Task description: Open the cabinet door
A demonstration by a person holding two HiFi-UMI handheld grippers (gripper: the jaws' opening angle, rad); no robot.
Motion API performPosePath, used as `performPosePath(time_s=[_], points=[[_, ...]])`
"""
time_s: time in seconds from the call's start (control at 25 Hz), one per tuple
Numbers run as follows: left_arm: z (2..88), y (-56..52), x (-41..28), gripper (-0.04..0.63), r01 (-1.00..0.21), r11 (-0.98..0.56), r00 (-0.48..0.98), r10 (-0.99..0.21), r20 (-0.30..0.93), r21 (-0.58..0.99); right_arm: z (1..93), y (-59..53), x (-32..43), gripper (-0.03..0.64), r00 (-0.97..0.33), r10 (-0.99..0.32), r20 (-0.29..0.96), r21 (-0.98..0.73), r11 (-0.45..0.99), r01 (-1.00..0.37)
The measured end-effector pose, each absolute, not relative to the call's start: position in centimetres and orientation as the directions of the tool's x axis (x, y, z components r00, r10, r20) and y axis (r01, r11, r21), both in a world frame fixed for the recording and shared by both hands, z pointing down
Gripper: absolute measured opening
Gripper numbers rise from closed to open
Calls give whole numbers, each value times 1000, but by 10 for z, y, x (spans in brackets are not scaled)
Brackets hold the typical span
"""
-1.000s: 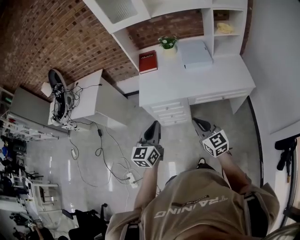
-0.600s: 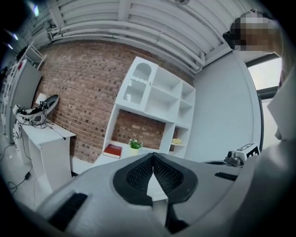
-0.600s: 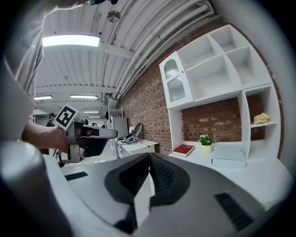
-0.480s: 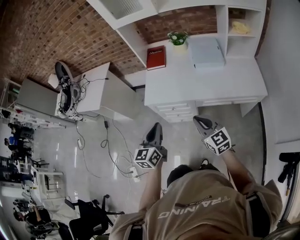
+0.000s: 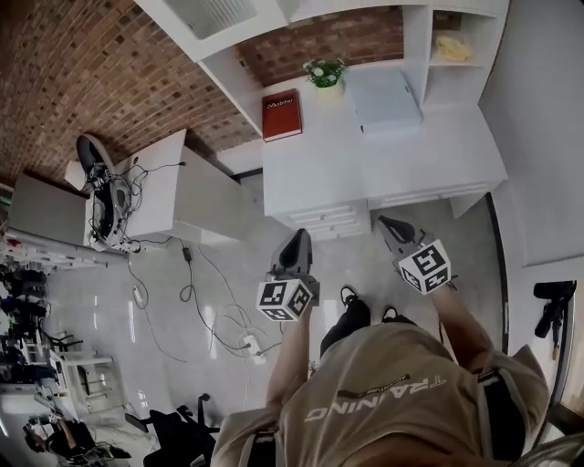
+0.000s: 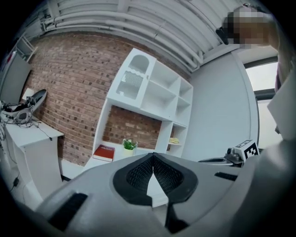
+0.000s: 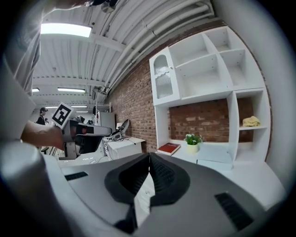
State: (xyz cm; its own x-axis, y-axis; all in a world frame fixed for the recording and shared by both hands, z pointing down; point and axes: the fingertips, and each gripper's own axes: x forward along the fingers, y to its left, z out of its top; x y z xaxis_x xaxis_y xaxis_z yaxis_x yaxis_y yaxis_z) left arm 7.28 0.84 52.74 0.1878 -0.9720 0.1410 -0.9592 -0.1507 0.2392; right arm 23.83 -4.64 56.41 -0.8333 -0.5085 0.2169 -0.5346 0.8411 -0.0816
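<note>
Up at 11 o'clock in head view, on upper left of shelf unit [image 5: 429,55]: cabinet door [image 5: 214,14], white with arched ribbed pane, apparently closed. Step in hand, by judgement: approach, no contact yet.

Left gripper [image 5: 297,242] at 6 o'clock, jaws pressed together, nothing between. Right gripper [image 5: 392,225] near it at 5 o'clock, jaws likewise pressed together and empty. Both aimed toward desk [image 5: 456,155], well apart from door.

Calls next, probably, for raising one gripper high toward door, spreading jaws, catching handle or free edge, then swinging outward. Handle too small to make out from here.

Around:
- red book [image 5: 281,115] at 12 o'clock on desk
- potted plant [image 5: 325,75] just beside book
- flat white box [image 5: 383,98] at 1 o'clock
- yellow thing [image 5: 449,47] in right shelf bay
- drawers [image 5: 328,219] under desk front, near gripper tips
- side table [image 5: 173,173] at 9 o'clock, with tangle of cables [image 5: 114,196] on its far end
- power strip [image 5: 248,345] on floor at 7 o'clock

Standing in the way: desk itself, between person and shelf unit, so a long reach over book and plant. Risk of knocking plant. Floor clutter off to left, not on path.
</note>
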Motion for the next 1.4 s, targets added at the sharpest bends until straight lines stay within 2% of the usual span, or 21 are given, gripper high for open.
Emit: performPosePath(time_s=[0.16, 0.4, 0.64, 0.76, 1.08, 1.4], points=[[512, -19, 66, 9, -954, -207, 234, -967, 102, 218, 552, -56, 216, 14, -836, -504, 216, -108, 839, -533], [502, -48, 39, 9, -941, -298, 315, -945, 91, 157, 542, -77, 163, 14, -827, -515, 226, -54, 841, -538], [499, -63, 8, 9, -918, -322, 340, -939, 41, 233, 525, -88, 130, 14, -822, -531, 204, 7, 841, -541], [502, -70, 2, 8, -909, -351, 370, -928, 44, 222, 522, -99, 125, 14, -800, -564, 207, 21, 820, -573], [519, -83, -36, 9, -917, -311, 335, -940, 58, 248, 535, -110, 99, 14, -788, -563, 249, 3, 814, -580], [530, -109, -46, 9, -919, -293, 322, -944, 76, 263, 558, -143, 79, 14, -809, -524, 268, -39, 833, -552]])
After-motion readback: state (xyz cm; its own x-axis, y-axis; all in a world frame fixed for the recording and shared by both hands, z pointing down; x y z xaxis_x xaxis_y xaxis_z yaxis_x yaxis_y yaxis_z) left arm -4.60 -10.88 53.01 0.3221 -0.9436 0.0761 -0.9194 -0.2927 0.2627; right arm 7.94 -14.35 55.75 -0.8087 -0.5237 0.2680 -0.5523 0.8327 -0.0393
